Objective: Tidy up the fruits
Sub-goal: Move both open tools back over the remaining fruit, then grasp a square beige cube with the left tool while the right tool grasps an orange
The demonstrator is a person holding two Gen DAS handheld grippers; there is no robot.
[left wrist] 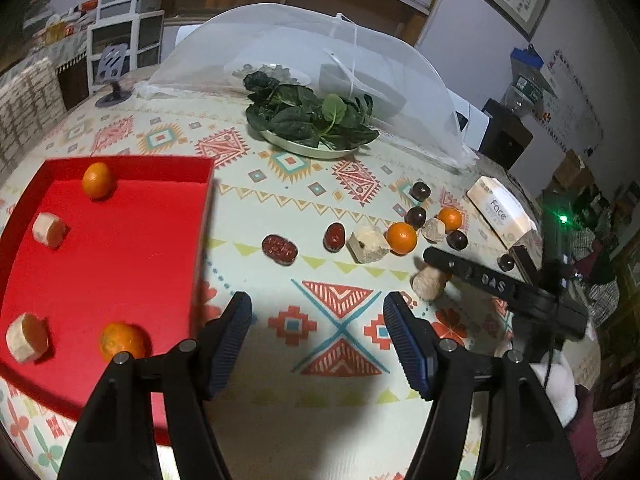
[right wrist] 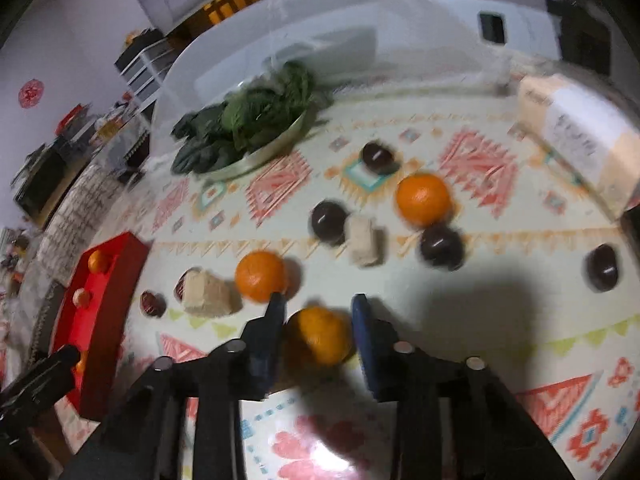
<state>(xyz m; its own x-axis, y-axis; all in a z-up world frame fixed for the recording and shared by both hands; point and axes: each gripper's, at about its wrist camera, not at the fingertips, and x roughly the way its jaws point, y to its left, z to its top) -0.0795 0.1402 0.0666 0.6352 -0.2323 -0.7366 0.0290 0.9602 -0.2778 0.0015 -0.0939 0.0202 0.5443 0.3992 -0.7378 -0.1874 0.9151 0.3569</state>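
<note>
Left gripper gapes wide and empty over bare tablecloth, just beside the red tray's right wall. Right gripper straddles an orange piece; contact unclear, neighbouring tangerine crowding its left fingertip.

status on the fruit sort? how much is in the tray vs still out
Done: four pieces lie in the red tray, two oranges and two cut chunks. In hand: the right hand-held gripper brackets an orange-faced piece, grip unconfirmed. The left hand-held gripper is open, empty. Left: two oranges, dark round fruits, red dates, pale chunks.
</note>
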